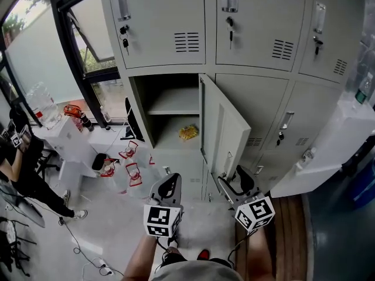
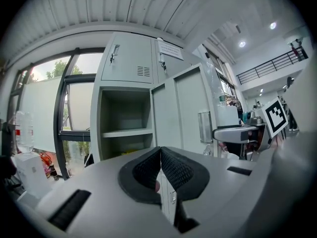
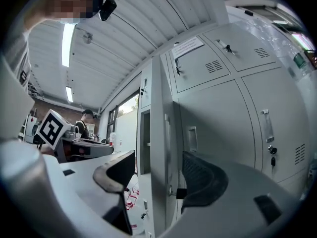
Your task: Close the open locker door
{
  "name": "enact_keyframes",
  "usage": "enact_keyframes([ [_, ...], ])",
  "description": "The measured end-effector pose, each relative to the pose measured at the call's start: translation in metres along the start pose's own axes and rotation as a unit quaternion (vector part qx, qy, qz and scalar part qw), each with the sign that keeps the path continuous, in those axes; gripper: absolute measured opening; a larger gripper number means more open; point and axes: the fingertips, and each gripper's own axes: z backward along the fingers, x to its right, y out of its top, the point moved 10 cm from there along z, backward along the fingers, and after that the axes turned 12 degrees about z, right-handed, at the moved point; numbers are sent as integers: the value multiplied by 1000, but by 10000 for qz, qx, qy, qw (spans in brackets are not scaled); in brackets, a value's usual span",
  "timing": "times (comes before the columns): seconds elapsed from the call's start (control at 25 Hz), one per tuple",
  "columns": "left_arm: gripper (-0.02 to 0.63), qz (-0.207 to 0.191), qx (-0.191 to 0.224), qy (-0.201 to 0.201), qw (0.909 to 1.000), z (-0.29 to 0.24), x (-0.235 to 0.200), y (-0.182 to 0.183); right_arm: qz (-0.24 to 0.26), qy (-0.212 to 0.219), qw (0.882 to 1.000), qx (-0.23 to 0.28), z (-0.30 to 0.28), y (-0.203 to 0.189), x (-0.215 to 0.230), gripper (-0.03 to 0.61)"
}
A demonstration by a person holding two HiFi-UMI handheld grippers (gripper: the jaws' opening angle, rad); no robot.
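Observation:
The grey locker door (image 1: pixel 225 127) stands swung out from its open compartment (image 1: pixel 170 107), where a yellow packet (image 1: pixel 188 133) lies on the lower shelf. My right gripper (image 1: pixel 233 183) is open at the door's lower edge. In the right gripper view the door's edge (image 3: pixel 159 133) runs upright between the two spread fingers of the right gripper (image 3: pixel 158 175), and neither pad presses on it. My left gripper (image 1: pixel 167 187) hangs shut and empty to the left of the door, below the compartment. The left gripper (image 2: pixel 159 175) faces the open compartment (image 2: pixel 124 128) and the door (image 2: pixel 181 113).
Closed lockers (image 1: pixel 258 22) surround the open one. Red-labelled plastic jugs (image 1: pixel 132 171) stand on the floor below the compartment. A white stand with bottles (image 1: pixel 64 136) and a person in black (image 1: pixel 20 168) are at the left, a white cabinet (image 1: pixel 334 151) at the right.

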Motion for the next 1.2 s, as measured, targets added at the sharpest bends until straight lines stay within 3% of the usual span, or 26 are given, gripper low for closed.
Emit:
enact_keyframes([
  [0.16,23,-8,14,75,10000,-1,-10,4,78,-83,9999,-17,-9,3,2,232],
  [0.28,23,-13,12,80,10000,-2,-14,5,150,55,9999,-42,-14,5,-2,232],
  [0.56,23,-15,17,161,9999,-3,-27,6,302,376,9988,48,-23,11,-19,153],
  [1.2,23,174,78,535,9984,22,-66,2,342,1160,9925,175,-61,19,-69,146],
])
